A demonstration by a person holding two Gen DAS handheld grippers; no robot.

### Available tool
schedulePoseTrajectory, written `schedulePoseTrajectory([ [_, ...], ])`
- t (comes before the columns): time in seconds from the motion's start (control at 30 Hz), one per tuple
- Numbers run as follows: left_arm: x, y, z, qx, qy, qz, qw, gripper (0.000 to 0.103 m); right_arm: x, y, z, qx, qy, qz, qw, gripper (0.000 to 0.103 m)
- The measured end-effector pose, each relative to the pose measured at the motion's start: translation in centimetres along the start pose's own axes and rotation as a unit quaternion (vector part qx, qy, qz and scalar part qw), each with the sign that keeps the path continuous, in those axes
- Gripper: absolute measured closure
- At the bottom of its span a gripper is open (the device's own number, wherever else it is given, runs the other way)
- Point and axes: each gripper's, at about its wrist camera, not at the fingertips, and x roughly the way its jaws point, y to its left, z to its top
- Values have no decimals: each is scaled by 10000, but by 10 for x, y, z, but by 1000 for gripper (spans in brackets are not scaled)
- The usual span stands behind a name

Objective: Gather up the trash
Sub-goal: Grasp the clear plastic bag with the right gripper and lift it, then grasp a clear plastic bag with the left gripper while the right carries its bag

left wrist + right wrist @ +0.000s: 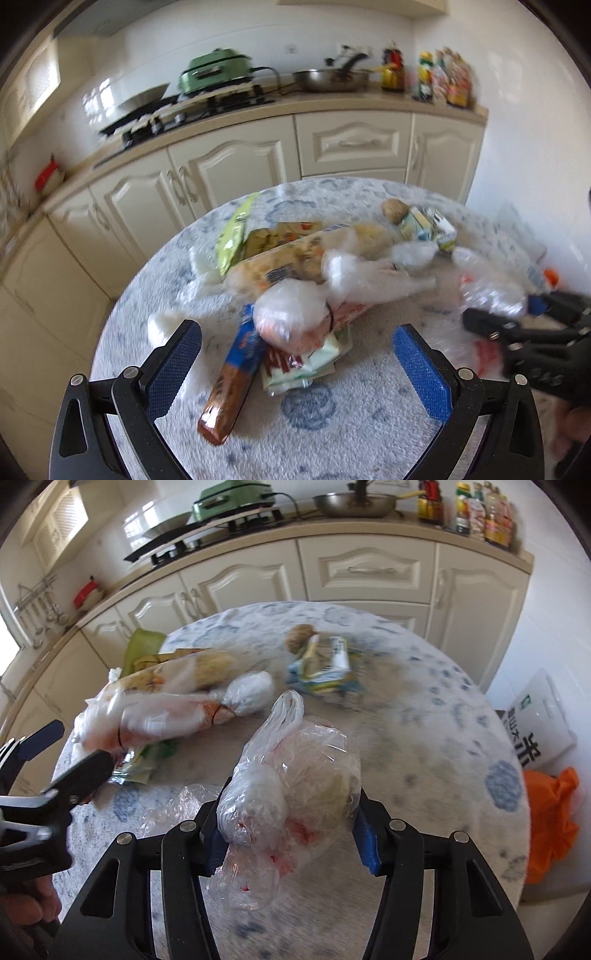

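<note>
The right claw (286, 834) is clamped on a clear plastic bag (291, 775) at 6 o'clock on the worktop (424, 709); thin film could slip free. Left claw (297, 354) gapes apart, empty

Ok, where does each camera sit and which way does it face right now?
Left wrist: on the open left claw, angled down at the wrapper pile on the round table; right claw shows at right.
Right wrist: on the right claw, shut on a clear plastic bag; left claw shows at left.
Shared: table, pile, kitchen counter.
</note>
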Motion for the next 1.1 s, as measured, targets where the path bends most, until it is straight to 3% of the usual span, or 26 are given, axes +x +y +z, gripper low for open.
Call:
schedulePoseTrajectory([
  [0.17,14,-35,5,915,-181,391,9949,1,-5,-12,-3,135,-13,-9,9999,46],
  [0.33,53,-70,5,1878,-22,944,9777,0,-7,-16,-3,186,-51,-13,9998,46],
  [0.37,62,-76,6,1960,26,954,9759,6,-8,-16,-3,192,-49,-23,9998,46],
  [0.4,68,-79,5,1957,92,859,9769,17,-7,-17,-4,199,-48,-24,9998,46],
  [0.47,78,-81,8,1849,183,731,9799,29,-8,-19,-4,236,-49,-22,9997,46],
  [0.5,78,-82,8,1850,151,709,9801,42,-9,-20,-4,251,-52,-27,9997,46],
  [0.6,78,-82,9,1762,171,578,9825,56,-13,-22,-6,284,-77,-30,9996,46],
  [0.83,66,-53,13,835,274,-425,9952,68,-26,-24,-9,344,-151,-9,9993,46],
  [0.97,52,-41,10,223,185,-1022,9943,72,-37,-24,-12,394,-219,22,9990,46],
  [1.1,41,-28,3,-67,169,-1380,9903,73,-48,-25,-17,444,-276,40,9986,46],
])
